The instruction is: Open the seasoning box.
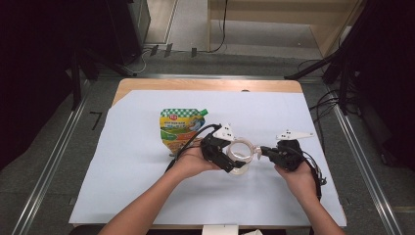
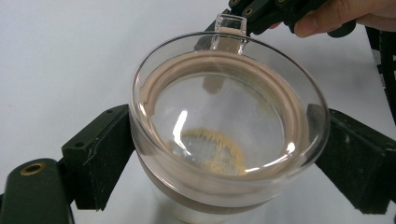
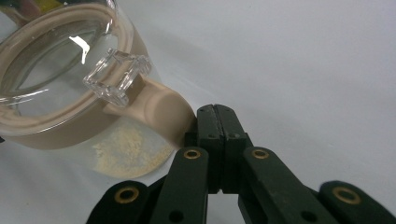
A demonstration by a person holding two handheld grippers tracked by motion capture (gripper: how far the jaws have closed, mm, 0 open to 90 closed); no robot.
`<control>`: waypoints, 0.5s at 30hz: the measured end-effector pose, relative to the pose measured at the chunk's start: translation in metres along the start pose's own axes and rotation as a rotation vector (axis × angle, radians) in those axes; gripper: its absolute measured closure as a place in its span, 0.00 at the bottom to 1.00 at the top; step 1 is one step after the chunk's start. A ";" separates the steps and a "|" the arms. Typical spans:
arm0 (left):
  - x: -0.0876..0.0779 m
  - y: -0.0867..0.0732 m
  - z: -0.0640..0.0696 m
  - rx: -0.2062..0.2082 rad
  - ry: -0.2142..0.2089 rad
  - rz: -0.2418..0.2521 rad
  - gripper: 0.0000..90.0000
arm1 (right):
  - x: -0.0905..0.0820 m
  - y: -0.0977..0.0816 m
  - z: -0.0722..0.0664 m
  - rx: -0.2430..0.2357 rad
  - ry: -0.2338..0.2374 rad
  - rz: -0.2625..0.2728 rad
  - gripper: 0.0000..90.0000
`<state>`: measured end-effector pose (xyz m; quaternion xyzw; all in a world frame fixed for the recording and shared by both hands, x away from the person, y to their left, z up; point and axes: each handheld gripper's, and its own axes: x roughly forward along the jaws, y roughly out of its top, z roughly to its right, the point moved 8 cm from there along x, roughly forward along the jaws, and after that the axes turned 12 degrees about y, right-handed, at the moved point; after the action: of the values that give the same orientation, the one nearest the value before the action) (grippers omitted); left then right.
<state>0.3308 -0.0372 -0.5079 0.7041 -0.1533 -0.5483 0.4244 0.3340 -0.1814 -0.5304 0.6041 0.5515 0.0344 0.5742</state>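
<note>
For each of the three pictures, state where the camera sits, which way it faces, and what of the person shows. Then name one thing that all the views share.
High view: above the table's near side, looking forward and down; both forearms, left gripper, right gripper.
Left gripper view: rides the left gripper, looking down on the jar between its jaws; fingers beyond.
Right gripper view: rides the right gripper, shut, at the jar's handle.
Shared: the jar.
</note>
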 end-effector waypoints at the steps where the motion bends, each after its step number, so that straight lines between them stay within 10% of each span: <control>1: 0.000 0.000 0.000 -0.003 -0.004 0.000 0.12 | 0.000 0.000 0.000 -0.001 -0.001 0.000 1.00; 15: -0.001 0.003 0.001 0.006 0.022 -0.025 0.12 | 0.000 0.000 0.000 -0.003 -0.007 0.000 1.00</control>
<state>0.3302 -0.0386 -0.5053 0.7132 -0.1415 -0.5455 0.4168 0.3340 -0.1811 -0.5304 0.6033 0.5495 0.0333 0.5771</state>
